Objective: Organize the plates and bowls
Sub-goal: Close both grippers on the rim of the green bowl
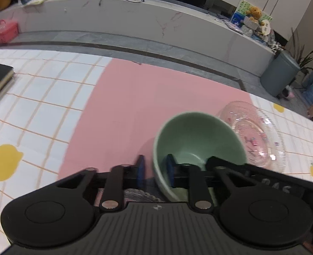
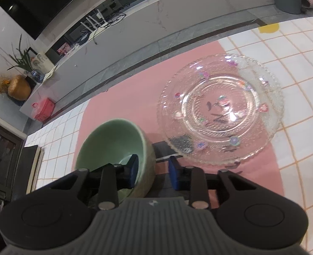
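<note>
The green bowl sat on the pink mat of the table, just beside the glass plate. Each hand-held gripper pinched the bowl's wall from opposite sides: the left hand-held gripper and the right hand-held gripper, one pad inside, one outside. A good lift would likely need both rising together, level, clear of the plate's rim
</note>
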The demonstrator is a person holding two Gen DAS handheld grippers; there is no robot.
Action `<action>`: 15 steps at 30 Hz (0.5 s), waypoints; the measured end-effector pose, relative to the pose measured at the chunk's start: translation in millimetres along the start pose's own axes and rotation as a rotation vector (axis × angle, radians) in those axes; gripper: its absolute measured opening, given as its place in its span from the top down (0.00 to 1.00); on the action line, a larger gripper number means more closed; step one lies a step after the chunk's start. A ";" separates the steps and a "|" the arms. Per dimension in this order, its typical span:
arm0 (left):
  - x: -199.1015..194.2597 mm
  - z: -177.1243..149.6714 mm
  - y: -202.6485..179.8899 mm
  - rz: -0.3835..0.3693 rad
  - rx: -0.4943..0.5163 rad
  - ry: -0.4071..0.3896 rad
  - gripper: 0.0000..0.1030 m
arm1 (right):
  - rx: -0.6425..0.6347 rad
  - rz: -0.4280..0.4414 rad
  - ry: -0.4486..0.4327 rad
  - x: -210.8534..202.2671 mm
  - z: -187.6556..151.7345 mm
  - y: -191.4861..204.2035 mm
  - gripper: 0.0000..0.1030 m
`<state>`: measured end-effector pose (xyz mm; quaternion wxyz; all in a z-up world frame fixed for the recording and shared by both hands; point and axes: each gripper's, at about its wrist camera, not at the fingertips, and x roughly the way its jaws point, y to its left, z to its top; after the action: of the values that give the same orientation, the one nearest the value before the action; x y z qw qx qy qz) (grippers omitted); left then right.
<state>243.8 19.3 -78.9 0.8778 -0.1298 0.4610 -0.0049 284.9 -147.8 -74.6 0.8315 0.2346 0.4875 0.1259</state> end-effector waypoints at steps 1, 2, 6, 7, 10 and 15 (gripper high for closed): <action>-1.1 -0.5 -0.8 0.004 -0.001 -0.002 0.86 | -0.005 -0.003 -0.001 -0.1 -0.6 1.7 0.84; -1.4 -0.9 -1.7 0.006 0.001 -0.004 0.86 | -0.013 -0.013 -0.001 -0.2 -1.1 3.4 0.84; -4.7 -1.6 -5.2 0.007 0.014 -0.005 0.87 | -0.018 -0.033 0.011 -0.2 -2.1 4.4 0.87; -6.0 -1.5 -6.2 0.008 0.017 -0.006 0.87 | -0.011 -0.035 0.017 0.0 -2.2 3.8 0.88; -10.6 1.7 -5.5 -0.004 0.003 -0.008 0.87 | 0.008 -0.030 0.032 -0.3 -2.0 3.0 0.89; -18.4 4.9 -2.5 -0.013 -0.012 0.004 0.87 | 0.013 -0.014 0.019 -12.3 -1.1 6.1 0.89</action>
<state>237.5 20.4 -60.7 0.8760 -0.1379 0.4621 -0.0082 278.0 -147.6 -62.7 0.8262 0.2355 0.4977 0.1192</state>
